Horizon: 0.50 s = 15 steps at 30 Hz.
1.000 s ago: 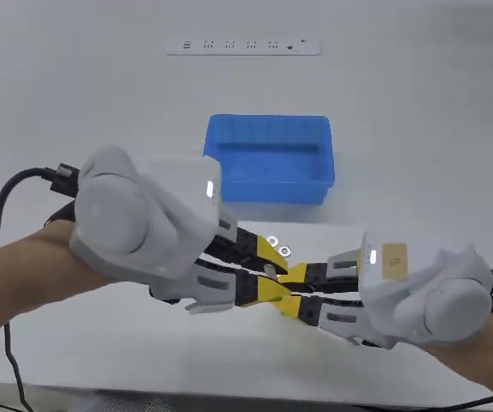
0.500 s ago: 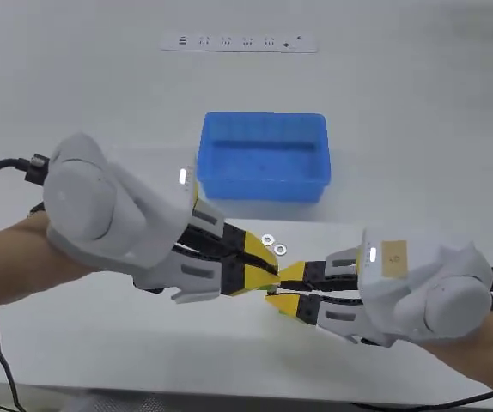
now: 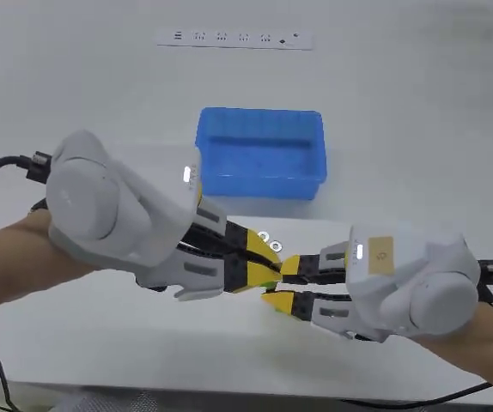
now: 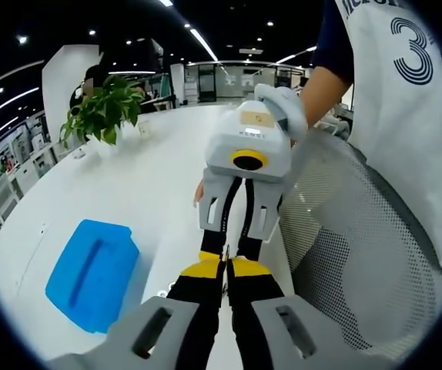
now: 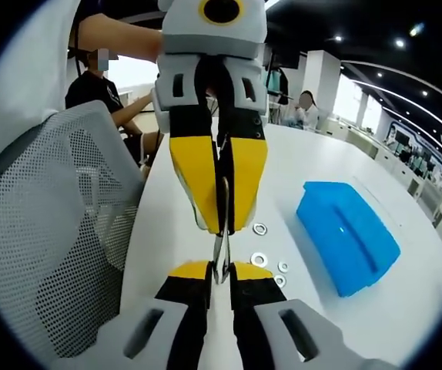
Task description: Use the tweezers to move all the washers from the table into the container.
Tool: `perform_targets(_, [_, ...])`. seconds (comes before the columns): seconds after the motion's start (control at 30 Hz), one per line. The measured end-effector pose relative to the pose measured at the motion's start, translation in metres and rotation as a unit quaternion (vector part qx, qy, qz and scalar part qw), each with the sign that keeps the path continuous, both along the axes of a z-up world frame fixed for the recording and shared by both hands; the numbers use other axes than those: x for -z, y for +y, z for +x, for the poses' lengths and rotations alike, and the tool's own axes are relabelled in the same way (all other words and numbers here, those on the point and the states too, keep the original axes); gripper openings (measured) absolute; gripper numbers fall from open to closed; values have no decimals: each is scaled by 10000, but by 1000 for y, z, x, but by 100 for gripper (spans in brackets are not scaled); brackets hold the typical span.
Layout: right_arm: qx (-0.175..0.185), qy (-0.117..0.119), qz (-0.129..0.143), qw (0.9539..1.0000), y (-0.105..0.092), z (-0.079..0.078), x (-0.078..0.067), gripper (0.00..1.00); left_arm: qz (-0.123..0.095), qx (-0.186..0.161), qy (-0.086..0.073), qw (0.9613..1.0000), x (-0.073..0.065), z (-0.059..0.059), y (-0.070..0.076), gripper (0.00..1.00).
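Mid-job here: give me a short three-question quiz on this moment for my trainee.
1. True or false: the washers are already inside the blue container.
2. The tweezers are: A) lying among the washers, B) between the meeting tips of the left gripper and right gripper, C) in the container.
3. Fill in: the two grippers point ____ each other.
Key: 1 false; 2 B; 3 toward.

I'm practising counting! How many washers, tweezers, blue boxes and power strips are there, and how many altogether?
Washers: 4
Tweezers: 1
Blue box: 1
Power strip: 1
Total: 7
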State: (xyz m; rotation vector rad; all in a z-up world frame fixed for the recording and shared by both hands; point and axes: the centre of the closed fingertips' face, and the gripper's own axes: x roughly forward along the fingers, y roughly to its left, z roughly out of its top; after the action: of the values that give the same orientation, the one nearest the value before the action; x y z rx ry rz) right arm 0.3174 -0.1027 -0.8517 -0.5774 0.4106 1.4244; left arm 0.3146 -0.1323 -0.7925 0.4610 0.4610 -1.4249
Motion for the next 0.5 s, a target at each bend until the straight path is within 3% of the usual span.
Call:
perform_targets(0.13, [-25, -141, -111, 9998, 1, 1, -1, 10, 33, 41, -87, 9999, -1, 0, 1, 6])
perform_targets(0.5, [295, -409, -34, 9987, 11, 16, -12, 12, 66, -11, -360, 9993, -12, 10, 14, 6])
